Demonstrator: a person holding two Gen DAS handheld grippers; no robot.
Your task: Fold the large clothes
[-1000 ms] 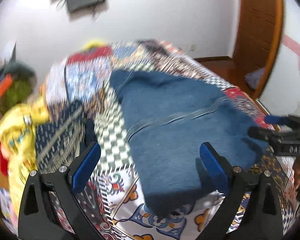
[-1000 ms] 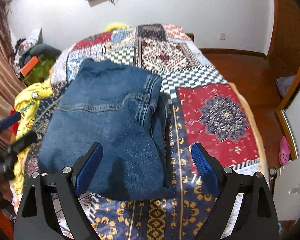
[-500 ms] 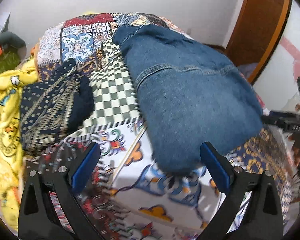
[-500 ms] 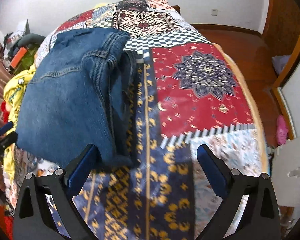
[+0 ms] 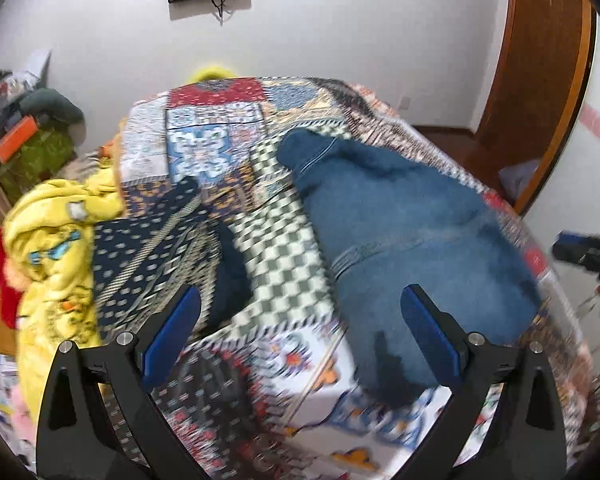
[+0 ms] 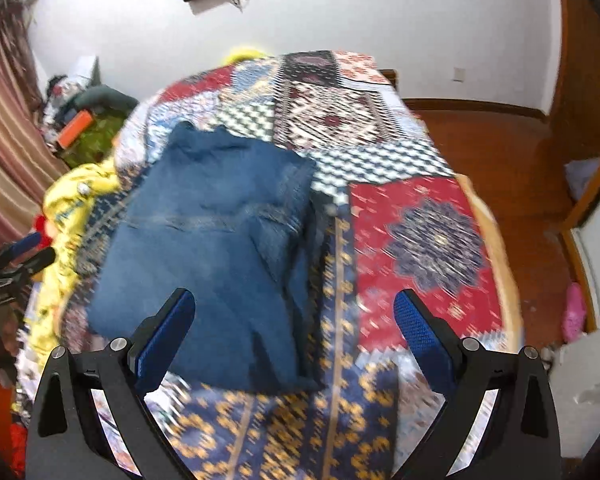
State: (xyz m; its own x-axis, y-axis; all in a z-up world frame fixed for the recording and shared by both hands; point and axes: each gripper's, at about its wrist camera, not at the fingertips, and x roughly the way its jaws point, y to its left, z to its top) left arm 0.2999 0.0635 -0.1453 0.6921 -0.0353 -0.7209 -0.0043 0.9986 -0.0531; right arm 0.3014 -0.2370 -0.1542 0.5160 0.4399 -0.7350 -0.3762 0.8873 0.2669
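in the left wrist view, the left gripper (image 5: 300, 334) is spread wide and holds nothing, above a patchwork bedspread (image 5: 284, 264); folded blue denim jeans (image 5: 412, 248) lie on it to the right, a yellow printed garment (image 5: 56, 248) left. in the right wrist view, the right gripper (image 6: 294, 334) is likewise wide apart and empty, the folded jeans (image 6: 216, 248) lying flat ahead, left of centre.

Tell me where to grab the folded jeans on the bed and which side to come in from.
Take the folded jeans at the stacked edge on their right side, where several denim layers lie one on another beside the navy and gold strip of the quilt. The right gripper, open and empty, should probably come in low from that side, one finger sliding beneath the stack, so all the layers lift together.
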